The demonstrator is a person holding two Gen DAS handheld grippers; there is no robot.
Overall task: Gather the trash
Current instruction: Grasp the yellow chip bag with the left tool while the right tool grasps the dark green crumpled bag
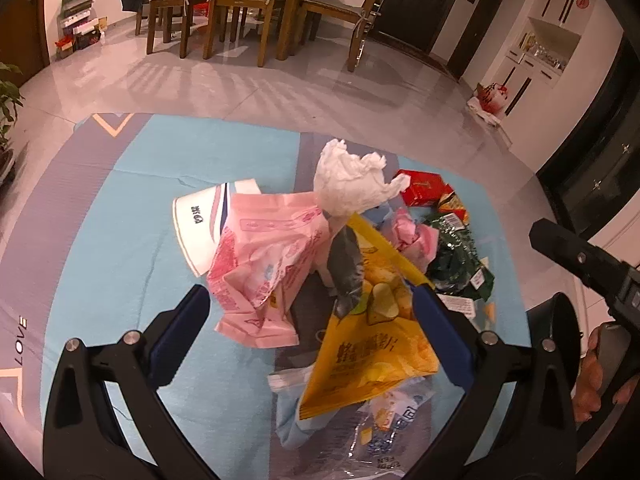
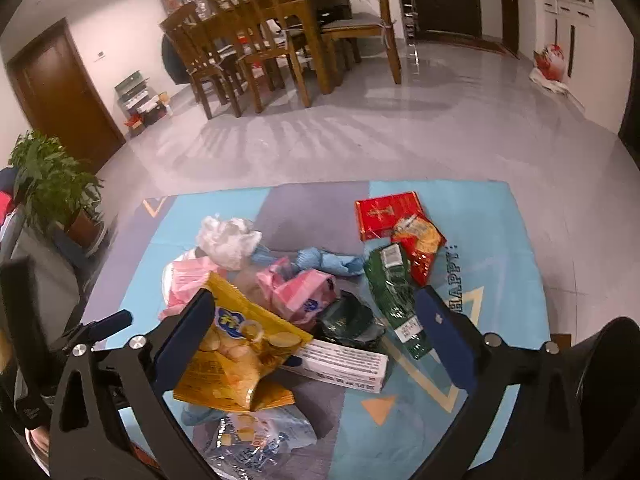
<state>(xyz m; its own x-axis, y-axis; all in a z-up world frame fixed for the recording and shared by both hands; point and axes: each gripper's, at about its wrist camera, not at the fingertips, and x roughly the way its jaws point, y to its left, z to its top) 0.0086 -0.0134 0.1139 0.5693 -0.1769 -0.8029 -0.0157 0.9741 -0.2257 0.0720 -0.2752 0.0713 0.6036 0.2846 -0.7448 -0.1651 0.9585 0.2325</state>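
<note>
Lots of trash in a heap on the blue mat [image 2: 500, 240] on the floor. Yellow chip bag [image 1: 360, 344] in front: light, thin, crinkly and slippery. Best to pinch a flat edge, not the puffy middle. Long side running from close to the left tool [image 1: 310, 294] away toward the white tissue [image 1: 348, 180], far corner tipped up. Left tool spread wide around the bag, not squeezing it. Right tool [image 2: 316, 298] spread wide too, holding nothing.
</note>
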